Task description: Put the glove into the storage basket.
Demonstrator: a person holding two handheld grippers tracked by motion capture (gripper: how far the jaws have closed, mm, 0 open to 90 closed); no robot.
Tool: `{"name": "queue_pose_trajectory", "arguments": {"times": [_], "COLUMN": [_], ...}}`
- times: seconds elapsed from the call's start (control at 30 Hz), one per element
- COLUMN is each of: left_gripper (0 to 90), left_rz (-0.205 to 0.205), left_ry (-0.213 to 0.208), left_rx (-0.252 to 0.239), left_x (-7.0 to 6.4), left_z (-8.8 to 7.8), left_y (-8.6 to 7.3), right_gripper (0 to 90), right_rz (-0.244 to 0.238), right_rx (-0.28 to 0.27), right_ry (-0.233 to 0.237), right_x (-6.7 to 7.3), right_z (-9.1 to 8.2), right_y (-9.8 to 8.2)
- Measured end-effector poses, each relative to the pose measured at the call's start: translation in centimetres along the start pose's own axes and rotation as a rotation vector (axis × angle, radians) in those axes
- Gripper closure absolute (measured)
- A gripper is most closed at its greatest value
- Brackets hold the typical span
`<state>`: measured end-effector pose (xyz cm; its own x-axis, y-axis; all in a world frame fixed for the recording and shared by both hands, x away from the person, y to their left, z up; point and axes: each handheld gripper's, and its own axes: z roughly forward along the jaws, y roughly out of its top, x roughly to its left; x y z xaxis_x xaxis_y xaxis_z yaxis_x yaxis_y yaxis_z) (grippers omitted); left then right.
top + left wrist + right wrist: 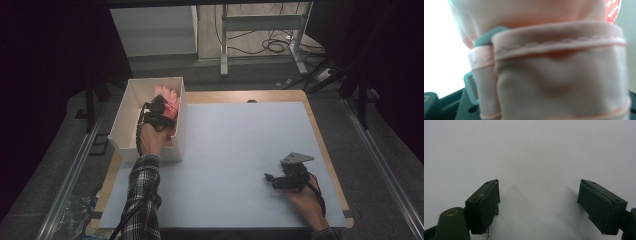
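Two views place my left tongs (pixel 161 107) inside the white box (pixel 123 107), the pink fabric bundle (pixel 167 96) just ahead; close up, that bundle (pixel 559 75) crowds them, grip unclear. My right tongs (pixel 537 205) gape, empty, well apart.

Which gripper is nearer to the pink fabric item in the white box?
Left. The left gripper reaches down into the white box, right at the pink fabric item. The right gripper rests far off on the white table surface, jaws open and empty.
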<state>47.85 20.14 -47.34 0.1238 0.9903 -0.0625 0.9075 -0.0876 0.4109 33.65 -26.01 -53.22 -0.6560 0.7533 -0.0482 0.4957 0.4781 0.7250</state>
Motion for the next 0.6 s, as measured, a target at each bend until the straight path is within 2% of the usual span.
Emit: {"name": "queue_pose_trajectory", "arguments": {"times": [0.13, 0.17, 0.27, 0.6], "left_gripper": [32.2, 27.9, 21.6, 10.5], "left_rz": [0.002, 0.018, 0.027, 0.01], "left_ry": [0.016, 0.032, 0.056, 0.044], "left_rx": [0.032, 0.052, 0.048, 0.052], "left_x": [-0.24, -0.37, -0.56, -0.09], "left_z": [0.6, 0.8, 0.84, 0.5], "left_y": [0.12, 0.19, 0.21, 0.23], "right_gripper": [18.1, 18.1, 18.1, 18.1], "right_rz": [0.0, 0.0, 0.0, 0.0], "right_rx": [0.0, 0.0, 0.0, 0.0], "right_ry": [0.0, 0.0, 0.0, 0.0], "right_x": [0.0, 0.0, 0.0, 0.0], "right_z": [0.0, 0.0, 0.0, 0.0], "right_y": [0.0, 0.0, 0.0, 0.0]}}
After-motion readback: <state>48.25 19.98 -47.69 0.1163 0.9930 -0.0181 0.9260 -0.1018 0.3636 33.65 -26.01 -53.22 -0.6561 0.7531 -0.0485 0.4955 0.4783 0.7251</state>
